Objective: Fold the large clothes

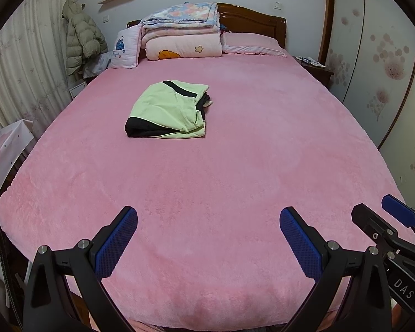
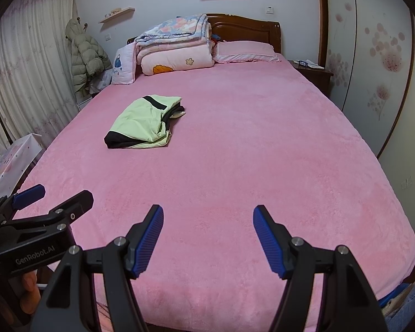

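Clothing, a green and black garment (image 1: 167,110), lies folded in a compact bundle on the pink bedspread (image 1: 235,166), toward the headboard and a little left of centre, well apart from both grippers; in the left wrist view the left gripper (image 1: 209,221) hangs over the foot of the bed with its blue-padded fingers (image 1: 116,244) spread wide and holding nothing; the right gripper (image 1: 373,211) shows at the right edge, its jaws also apart, with the white letters "DAS" readable on its black body; in the right wrist view the right gripper (image 2: 208,218) points up the bed from its foot edge, jaws wide and empty; the garment (image 2: 142,123) sits up and to the left; the left gripper (image 2: 61,192) enters from the left, jaws parted, its body marked "GenRobot.AI", with fingers (image 2: 27,290) of the person's hand visible beneath it.
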`<state>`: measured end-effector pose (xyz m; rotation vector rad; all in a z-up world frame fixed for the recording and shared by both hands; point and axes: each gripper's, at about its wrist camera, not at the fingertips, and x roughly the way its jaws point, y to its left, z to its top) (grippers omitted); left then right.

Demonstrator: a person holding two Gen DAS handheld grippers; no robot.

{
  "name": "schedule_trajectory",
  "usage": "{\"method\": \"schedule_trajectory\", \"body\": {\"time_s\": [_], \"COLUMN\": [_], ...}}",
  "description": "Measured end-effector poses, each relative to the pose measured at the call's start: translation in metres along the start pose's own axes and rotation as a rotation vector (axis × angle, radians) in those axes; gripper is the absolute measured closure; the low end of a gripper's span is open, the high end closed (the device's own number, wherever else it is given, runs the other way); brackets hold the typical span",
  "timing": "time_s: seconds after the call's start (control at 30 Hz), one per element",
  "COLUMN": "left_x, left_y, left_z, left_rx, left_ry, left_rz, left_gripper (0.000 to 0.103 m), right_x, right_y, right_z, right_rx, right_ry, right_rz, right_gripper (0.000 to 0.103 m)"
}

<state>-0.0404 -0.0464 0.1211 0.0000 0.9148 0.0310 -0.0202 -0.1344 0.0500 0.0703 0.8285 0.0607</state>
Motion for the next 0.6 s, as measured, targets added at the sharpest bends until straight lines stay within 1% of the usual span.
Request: {"method": "schedule_trajectory", "body": {"time_s": [0.43,0.6], "left_x": [-0.0016,-0.0001], "left_y": [-0.0005,-0.0006], "left_z": [-0.0032,-0.0039], "left_rx": [-0.005,-0.004], "left_ry": [0.000,0.006], "left_rz": [-0.036,-0.027], "left_gripper": [0.001,0.001], "right_x": [0.0029,0.0025], "right_y": [-0.0020,-0.0019], "right_z": [-0.0051,-0.0046], "right_rx": [0.001,-0.003], "right_ry": [0.005,0.002], "right_rz": [0.001,0.000], "right_gripper": [0.035,0.035]}}
